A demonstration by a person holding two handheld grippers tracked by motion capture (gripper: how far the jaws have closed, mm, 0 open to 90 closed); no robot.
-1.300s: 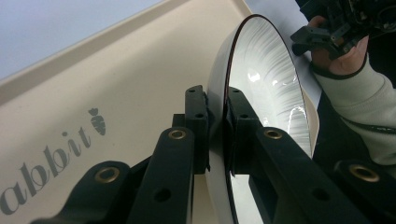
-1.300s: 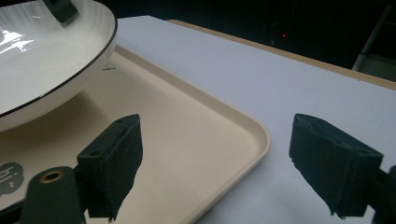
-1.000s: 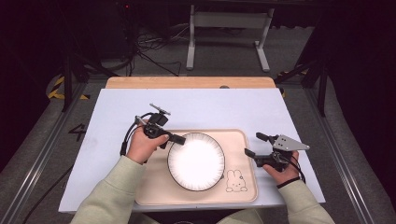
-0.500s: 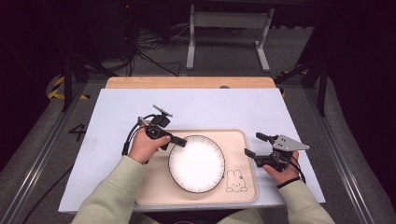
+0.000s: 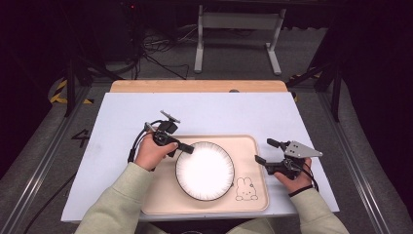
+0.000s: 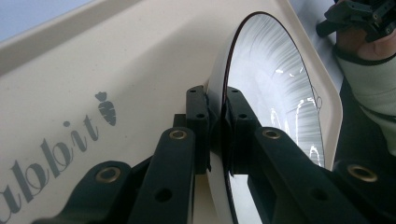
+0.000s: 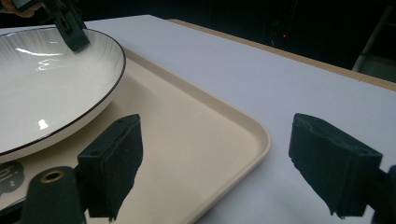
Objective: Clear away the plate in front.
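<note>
My left gripper (image 6: 217,135) is clamped on the rim of the white, dark-edged plate (image 5: 205,170), which sits in the middle of the cream rabbit-print tray (image 5: 251,146) near the table's front edge. My right gripper (image 7: 215,168) hangs with its jaws spread wide over the tray's right edge, holding nothing, well apart from the plate on the pale blue table (image 5: 234,109).

Pale green sleeves (image 5: 117,195) are worn; each black gripper (image 5: 187,148) carries brass rivets, and a grey 3-cornered plate (image 5: 302,148) tops 1.
</note>
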